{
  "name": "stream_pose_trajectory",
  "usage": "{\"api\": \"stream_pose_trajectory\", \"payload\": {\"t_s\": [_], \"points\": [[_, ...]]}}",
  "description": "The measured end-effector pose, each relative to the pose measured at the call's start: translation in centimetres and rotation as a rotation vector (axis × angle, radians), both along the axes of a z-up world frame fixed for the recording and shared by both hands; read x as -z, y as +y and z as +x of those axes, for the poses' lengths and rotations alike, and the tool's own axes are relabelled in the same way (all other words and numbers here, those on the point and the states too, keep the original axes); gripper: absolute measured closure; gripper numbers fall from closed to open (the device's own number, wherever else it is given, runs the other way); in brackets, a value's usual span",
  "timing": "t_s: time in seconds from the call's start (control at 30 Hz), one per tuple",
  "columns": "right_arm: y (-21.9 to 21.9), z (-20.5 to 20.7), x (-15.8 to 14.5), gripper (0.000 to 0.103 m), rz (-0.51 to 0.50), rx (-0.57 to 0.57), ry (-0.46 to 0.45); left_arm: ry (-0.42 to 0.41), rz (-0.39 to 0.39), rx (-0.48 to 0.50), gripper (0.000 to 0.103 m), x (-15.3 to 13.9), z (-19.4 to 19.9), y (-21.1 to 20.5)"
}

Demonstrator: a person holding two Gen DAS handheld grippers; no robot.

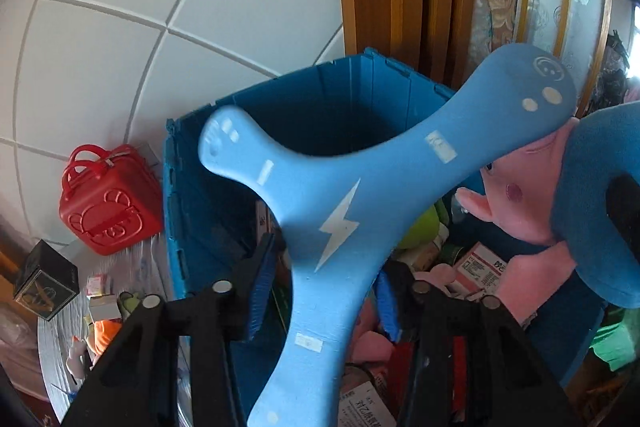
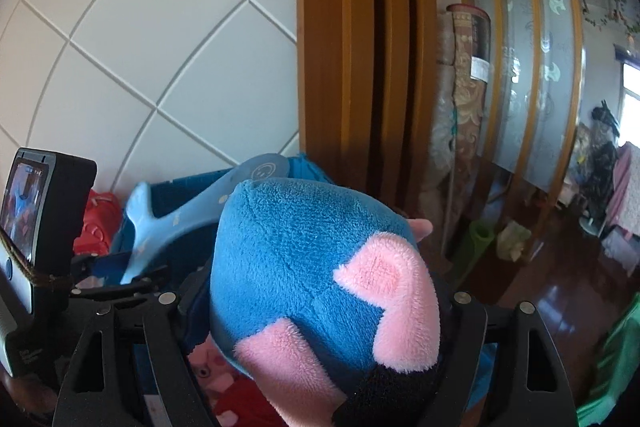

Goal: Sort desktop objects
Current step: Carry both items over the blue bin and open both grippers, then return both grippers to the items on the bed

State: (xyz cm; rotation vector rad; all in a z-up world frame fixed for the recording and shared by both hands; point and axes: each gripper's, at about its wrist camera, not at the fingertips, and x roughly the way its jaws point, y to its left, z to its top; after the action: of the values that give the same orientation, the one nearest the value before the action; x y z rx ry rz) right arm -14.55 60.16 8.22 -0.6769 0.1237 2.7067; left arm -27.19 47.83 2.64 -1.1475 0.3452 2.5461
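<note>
- The blue crate [image 1: 304, 99] stands against the white tiled wall [image 1: 120, 7]; its open top faces the left wrist camera, and boxes and plush toys fill its lower part.
- The wooden door frame [image 2: 348, 47] rises just behind the crate, with a rolled carpet [image 2: 468, 75] leaning beside it.
- The blue and pink plush toy [image 2: 320, 287] fills the right wrist view, and the right tool [image 2: 316, 303] pinches it from both sides; in the left wrist view the same toy sits at the right edge, above the crate.
- The blue 3-armed boomerang [image 1: 340, 211], marked with a white lightning bolt, is held over the crate's opening; 1 arm runs down between the fingers of the left tool [image 1: 320, 295].
- The left tool's jaws stand apart on either side of that arm; the blue pads [image 1: 262, 287] flank it, and I cannot tell whether they touch it.
- The red case with handles [image 1: 108, 203] stands on the counter [image 1: 60, 339] just left of the crate.
- The black box [image 1: 46, 279] sits on the counter near the red case, with small toys [image 1: 100, 331] beside it.
</note>
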Motion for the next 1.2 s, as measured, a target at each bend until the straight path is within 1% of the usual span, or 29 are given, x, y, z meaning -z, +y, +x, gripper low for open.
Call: {"api": "stream_pose_trajectory", "payload": {"t_s": [0.03, 0.07, 0.13, 0.27, 0.43, 0.57, 0.8, 1.03, 1.2], "points": [[0.4, -0.3, 0.3, 0.015, -0.001, -0.001, -0.004, -0.004, -0.008, -0.003, 0.030, 0.3, 0.2, 0.4], [0.6, -0.5, 0.4, 0.009, 0.001, 0.003, -0.007, -0.002, -0.021, -0.005, 0.026, 0.5, 0.5, 0.7], [0.9, -0.4, 0.8, 0.000, 0.001, -0.002, -0.015, -0.006, -0.035, 0.000, 0.026, 1.0, 1.0, 0.6], [0.9, 0.8, 1.2, 0.000, -0.014, -0.011, -0.018, -0.036, 0.004, 0.019, 0.026, 1.3, 2.0, -0.3], [1.5, 2.6, 1.5, 0.000, -0.046, -0.019, -0.029, -0.009, 0.033, 0.049, 0.026, 0.7, 3.9, -2.0], [0.1, 4.6, 1.4, 0.000, -0.039, -0.027, -0.025, 0.017, 0.067, 0.066, 0.026, 0.2, 5.5, -3.6], [-2.1, 6.8, 0.8, 0.000, -0.007, -0.028, -0.024, 0.070, 0.105, 0.077, 0.026, -0.6, 8.0, -6.3], [-5.0, 7.8, 0.5, 0.000, 0.029, -0.032, -0.014, 0.103, 0.123, 0.089, 0.026, -1.1, 9.2, -8.8], [-6.4, 7.8, 0.7, 0.000, 0.022, -0.037, -0.025, 0.111, 0.135, 0.070, 0.026, -1.1, 9.5, -11.4]]}}
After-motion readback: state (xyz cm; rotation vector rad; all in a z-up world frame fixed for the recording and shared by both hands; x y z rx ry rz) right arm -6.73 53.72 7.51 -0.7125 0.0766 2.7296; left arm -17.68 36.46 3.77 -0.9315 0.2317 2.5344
